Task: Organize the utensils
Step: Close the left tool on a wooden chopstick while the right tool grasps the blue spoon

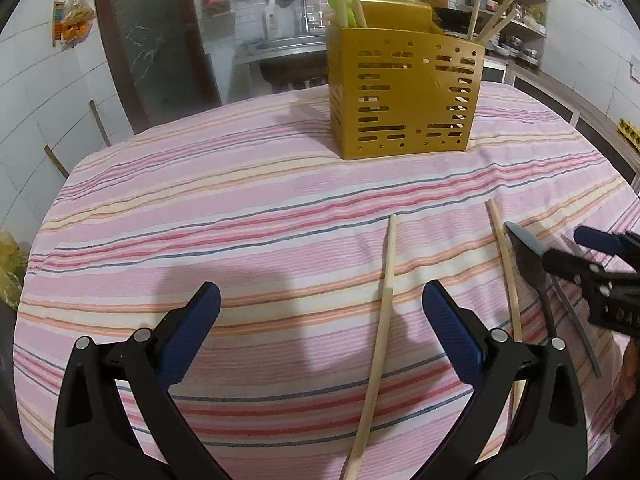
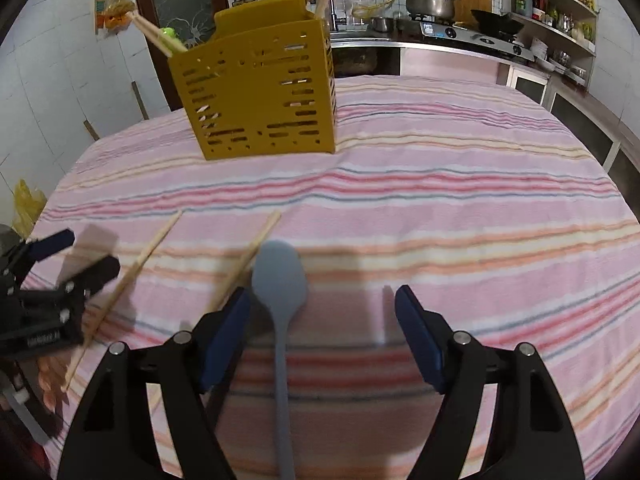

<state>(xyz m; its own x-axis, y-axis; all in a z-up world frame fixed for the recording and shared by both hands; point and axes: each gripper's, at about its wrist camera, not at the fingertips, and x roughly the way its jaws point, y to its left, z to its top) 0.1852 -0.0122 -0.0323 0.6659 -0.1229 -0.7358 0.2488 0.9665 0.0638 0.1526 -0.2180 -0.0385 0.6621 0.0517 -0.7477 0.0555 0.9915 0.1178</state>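
Observation:
A yellow slotted utensil holder (image 1: 404, 96) stands on the far part of the striped tablecloth, with several chopsticks and a green utensil in it; it also shows in the right wrist view (image 2: 256, 88). Two loose chopsticks (image 1: 380, 320) (image 1: 506, 268) lie on the cloth. My left gripper (image 1: 320, 304) is open, with one chopstick lying between its fingers. My right gripper (image 2: 320, 304) is open over a grey silicone spoon (image 2: 280, 276) that lies on the cloth between its fingers, close to the left finger. The chopsticks (image 2: 244, 260) (image 2: 132, 272) lie to the spoon's left.
The table (image 1: 200, 200) is covered by a pink striped cloth. Behind it are a sink, a stove with a pot (image 2: 430, 0), shelves (image 2: 552, 12) and a tiled wall. The right gripper appears at the right edge of the left wrist view (image 1: 560, 248).

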